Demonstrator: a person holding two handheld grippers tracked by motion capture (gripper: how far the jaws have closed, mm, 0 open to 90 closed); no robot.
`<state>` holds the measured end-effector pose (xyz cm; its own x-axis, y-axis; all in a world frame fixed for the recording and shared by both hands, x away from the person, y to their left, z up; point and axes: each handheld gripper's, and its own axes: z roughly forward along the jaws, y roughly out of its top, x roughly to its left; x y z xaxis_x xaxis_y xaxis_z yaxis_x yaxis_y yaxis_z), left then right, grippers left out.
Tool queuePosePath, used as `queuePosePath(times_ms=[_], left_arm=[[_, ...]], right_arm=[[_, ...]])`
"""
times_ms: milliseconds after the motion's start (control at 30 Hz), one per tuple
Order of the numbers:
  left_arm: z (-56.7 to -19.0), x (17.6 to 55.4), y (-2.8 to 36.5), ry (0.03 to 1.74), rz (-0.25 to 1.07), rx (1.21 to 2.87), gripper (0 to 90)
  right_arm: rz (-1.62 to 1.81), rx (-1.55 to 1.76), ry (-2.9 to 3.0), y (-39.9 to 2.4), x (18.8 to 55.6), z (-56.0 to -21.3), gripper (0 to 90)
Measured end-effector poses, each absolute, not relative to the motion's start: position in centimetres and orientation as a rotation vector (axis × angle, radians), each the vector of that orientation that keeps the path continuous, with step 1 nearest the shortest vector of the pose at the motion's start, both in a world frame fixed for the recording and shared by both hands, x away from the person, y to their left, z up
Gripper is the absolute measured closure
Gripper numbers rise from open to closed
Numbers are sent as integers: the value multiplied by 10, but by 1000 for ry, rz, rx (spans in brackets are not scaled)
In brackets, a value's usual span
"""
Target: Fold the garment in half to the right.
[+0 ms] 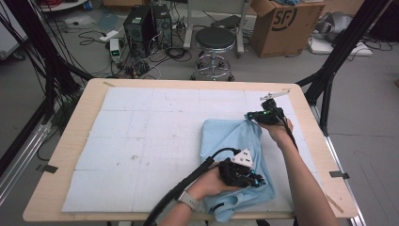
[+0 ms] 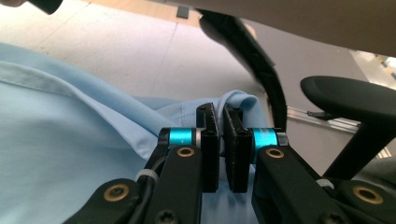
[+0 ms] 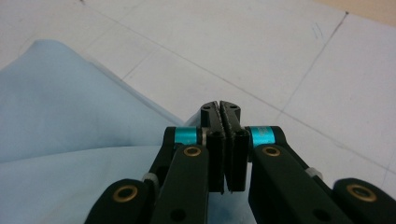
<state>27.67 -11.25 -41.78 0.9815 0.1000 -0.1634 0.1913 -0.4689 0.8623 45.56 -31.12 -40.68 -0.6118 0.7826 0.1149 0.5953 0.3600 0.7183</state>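
L tongs (image 1: pixel 258 181) were clenched on a fold of the light blue shirt (image 1: pixel 230 141), which lay bunched at the right of the counter (image 1: pixel 70 197); R tongs (image 1: pixel 250 116) pinched its far corner. Risk as I judged it: thin cloth could slip from either pinch if I pulled unevenly, and the fold would collapse. White gridded mat (image 1: pixel 141 141) covered the wood top. Beyond it: stool (image 1: pixel 214 40), cardboard box (image 1: pixel 282 23), PC towers (image 1: pixel 146 23), cables on the floor.
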Motion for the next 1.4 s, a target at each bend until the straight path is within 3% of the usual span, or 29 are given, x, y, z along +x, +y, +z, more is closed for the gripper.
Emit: queuePosePath(times_ms=[100,133,267,333,467,567,700,833,1133,1400], left_arm=[[-414,276,-110,217,-62,2026,824],[-412,276,-108,227,-50,1995,765],[-404,280,-93,314,6,1871,453],[-400,278,-81,313,44,1798,398],[-391,277,-48,326,155,1714,151],[-388,278,-22,352,204,1679,18],[-386,283,16,433,281,1631,16],[-385,285,51,481,373,1624,16],[-390,283,106,565,494,1580,16],[-403,276,133,618,496,1528,16]], right_arm=[[1146,1244,2349,-314,454,-407,879],[1150,1240,2344,-315,453,-406,852],[1245,1272,2233,-321,444,-390,582],[1333,1290,2191,-326,437,-380,546],[1348,1229,2221,-327,423,-367,441],[1345,1193,2248,-321,414,-365,365],[1319,1157,2293,-309,407,-371,302],[1282,1100,2334,-299,405,-378,426],[1139,1057,2418,-274,426,-388,420],[992,948,2523,-256,446,-397,459]])
